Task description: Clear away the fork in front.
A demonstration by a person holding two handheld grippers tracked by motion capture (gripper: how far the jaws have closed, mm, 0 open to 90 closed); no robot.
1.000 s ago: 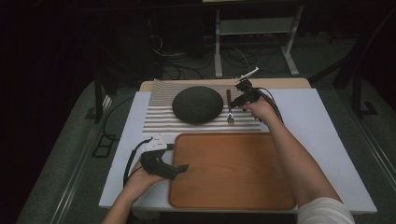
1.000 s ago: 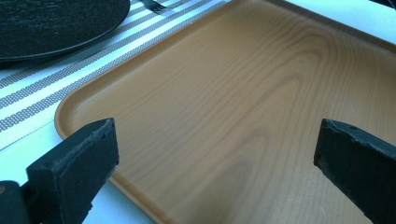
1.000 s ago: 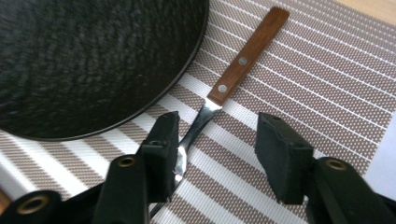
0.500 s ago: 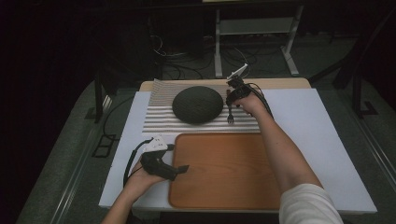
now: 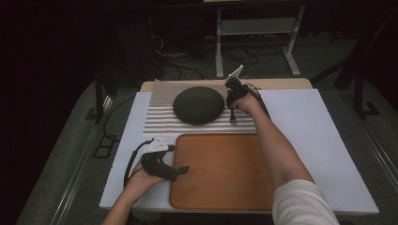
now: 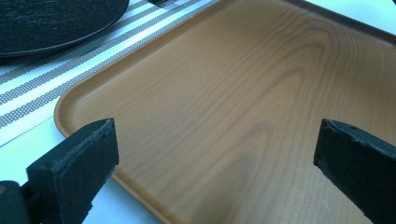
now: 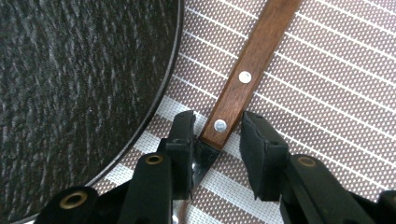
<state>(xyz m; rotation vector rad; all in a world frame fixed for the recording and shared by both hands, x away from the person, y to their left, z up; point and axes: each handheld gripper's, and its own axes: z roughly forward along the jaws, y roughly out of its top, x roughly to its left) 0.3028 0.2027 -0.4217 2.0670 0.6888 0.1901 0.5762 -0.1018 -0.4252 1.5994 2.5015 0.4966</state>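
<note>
Right gripper view: right gripper (image 7: 217, 154) jaws are set astride the fork (image 7: 238, 88) handle, not yet clenched.
Fork: lies on mat (image 5: 159, 123), right of plate (image 5: 198, 104).
Left gripper (image 6: 215, 154): released, over tray (image 6: 224, 93).
Advice: handle should be centred before closing.

I see the plate (image 5: 198, 104) on the placemat (image 5: 158, 118), fork (image 5: 233, 116) just right of it, tray (image 5: 220, 173) in front of both.
</note>
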